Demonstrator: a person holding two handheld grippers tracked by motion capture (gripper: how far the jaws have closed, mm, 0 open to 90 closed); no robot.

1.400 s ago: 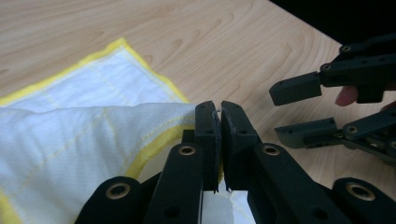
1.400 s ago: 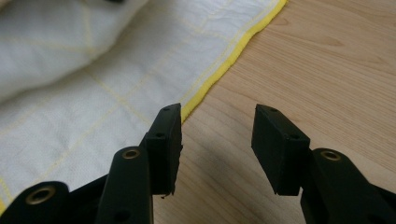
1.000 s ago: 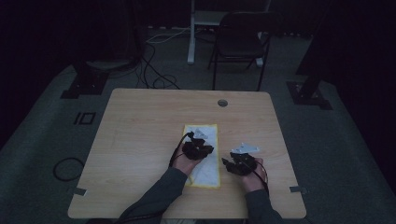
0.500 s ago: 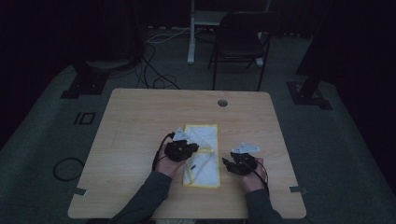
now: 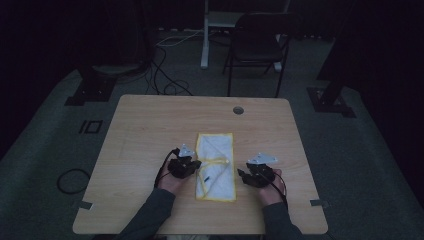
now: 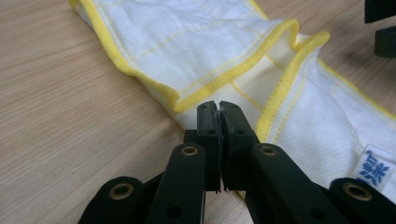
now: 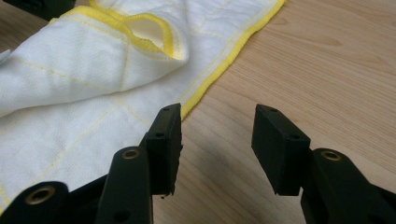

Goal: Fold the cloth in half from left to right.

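I have the white cloth with the yellow hem (image 5: pixel 216 161) lying lengthwise near the middle of the desk (image 5: pixel 150 125), between my two hands, part-folded: one hemmed edge is doubled over across its middle, and a small blue-printed label (image 6: pixel 373 169) shows on the near part. My left gripper (image 5: pixel 184 166) sits at the cloth's left edge; in the left gripper view its fingers (image 6: pixel 208 130) are pressed together with nothing I can make out pinched between them, the tips just short of the folded hem. My right gripper (image 5: pixel 257 175) rests on bare wood just beside the cloth's right edge, its fingers (image 7: pixel 164 140) spread wide and empty. I judge this as mid-fold, between grasps. Next I'd need to open the left fingers, take the hem on each side and carry the near half over, keeping the edges aligned.
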